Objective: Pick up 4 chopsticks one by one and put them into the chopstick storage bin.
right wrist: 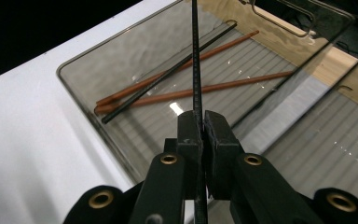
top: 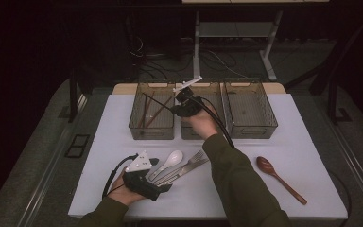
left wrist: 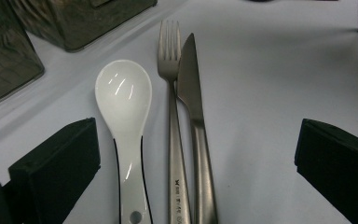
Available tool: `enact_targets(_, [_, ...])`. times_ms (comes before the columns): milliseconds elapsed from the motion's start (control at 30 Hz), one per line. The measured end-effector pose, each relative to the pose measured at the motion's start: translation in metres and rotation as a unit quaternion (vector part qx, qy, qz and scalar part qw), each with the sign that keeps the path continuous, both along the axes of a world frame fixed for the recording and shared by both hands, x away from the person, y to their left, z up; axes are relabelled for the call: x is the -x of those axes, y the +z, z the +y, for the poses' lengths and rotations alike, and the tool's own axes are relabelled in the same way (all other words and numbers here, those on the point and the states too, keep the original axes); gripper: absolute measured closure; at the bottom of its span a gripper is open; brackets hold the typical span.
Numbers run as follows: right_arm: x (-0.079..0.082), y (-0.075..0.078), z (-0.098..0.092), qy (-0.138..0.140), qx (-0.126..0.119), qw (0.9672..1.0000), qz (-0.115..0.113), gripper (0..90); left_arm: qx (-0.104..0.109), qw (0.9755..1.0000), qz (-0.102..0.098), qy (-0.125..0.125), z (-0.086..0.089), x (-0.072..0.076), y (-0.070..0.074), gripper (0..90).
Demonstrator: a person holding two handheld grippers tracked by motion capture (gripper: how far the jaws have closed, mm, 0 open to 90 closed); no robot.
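- Three clear bins stand in a row at the far side of the table point(top: 99, 142): the left bin point(top: 152, 127), the middle bin point(top: 203, 87), the right bin point(top: 251, 127).
- The left bin holds three chopsticks: two brown chopsticks point(right wrist: 223, 86) and one black one point(right wrist: 158, 81) lying across them.
- A fourth chopstick, the black chopstick point(right wrist: 196, 60) in hand, is thin, straight and dark, with fine ridges along its length. It is pinched between the closed jaws of the right gripper point(right wrist: 200, 135) and is held over the left bin, above the three already there.
- In the high view the right gripper point(top: 185, 105) hangs at the wall between the left and middle bins; the held chopstick is hard to make out there.
- Near the front edge lie one white spoon point(left wrist: 123, 93), one fork point(left wrist: 170, 60) and one knife point(left wrist: 189, 79), side by side; fork and knife touch. Their handle ends are cut off at the bottom of the left gripper view.
- The left gripper point(left wrist: 196, 158) rests over these with its jaws wide apart, gripping nothing.
- One brown wooden spoon point(top: 280, 177) lies alone, well to the right.
- The contents of the middle and right bins are hard to make out.
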State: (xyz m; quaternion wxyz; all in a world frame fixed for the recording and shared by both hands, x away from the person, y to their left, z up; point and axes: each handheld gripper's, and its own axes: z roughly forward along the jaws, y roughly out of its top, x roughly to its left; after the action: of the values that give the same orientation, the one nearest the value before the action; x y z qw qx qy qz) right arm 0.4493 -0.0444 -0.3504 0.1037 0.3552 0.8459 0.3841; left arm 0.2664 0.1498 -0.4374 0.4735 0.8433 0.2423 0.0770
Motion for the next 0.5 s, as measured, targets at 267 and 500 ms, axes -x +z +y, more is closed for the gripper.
enact_targets(267, [-0.018,-0.008,0.026,-0.015,0.021,0.9996,0.005,85.7,-0.002,1.0000,-0.001,-0.003,0.000,0.000,0.000,0.0])
enact_targets(500, [-0.029,-0.010,0.047,-0.023,0.039,0.9990,0.006,85.7,0.003,1.0000,-0.003,-0.003,0.000,-0.001,0.000,0.0])
